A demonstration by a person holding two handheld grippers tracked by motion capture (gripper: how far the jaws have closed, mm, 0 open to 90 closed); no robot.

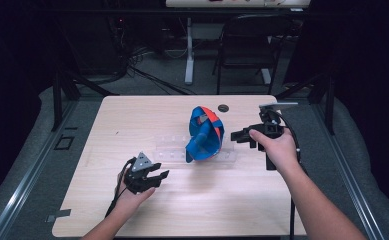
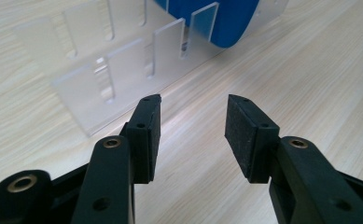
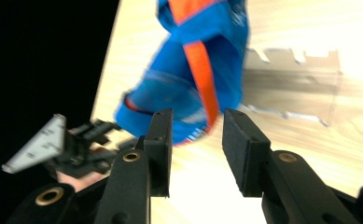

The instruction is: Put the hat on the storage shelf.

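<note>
- The blue and orange shoe [image 1: 205, 134] is standing toe-down in the clear acrylic rack [image 1: 174, 155] near the middle of the bench [image 1: 132, 115], leaning over the rack's right part; the empty slots are running off to its left.
- The left gripper [image 1: 154, 176] is hovering near the person, well short of the rack, its jaws spread apart with nothing between them. In the left gripper view the pads [image 2: 144, 135] are pointing at the rack's [image 2: 123, 70] near wall, with the shoe's blue sole [image 2: 221, 18] just beyond.
- The right gripper [image 1: 239, 136] is hanging just to the right of the shoe, jaws parted and empty. In the right gripper view the shoe [image 3: 193, 74] is looking blurred, so whether it is touching the pads cannot be told.
- Risk: the shoe is looking top-heavy and is resting only in thin acrylic dividers. A sideways nudge from the right gripper would likely be tipping it out toward the left.
- Risk: the rack is light and probably loose on the bench. Closing on the shoe and pulling at an angle could be dragging the rack along.
- Risk: the orange strap [image 3: 202, 70] is soft; pinching it alone could let the shoe swing or slip free.
- Risk: the left gripper, moving in low, could be striking the near wall and shifting the rack.
</note>
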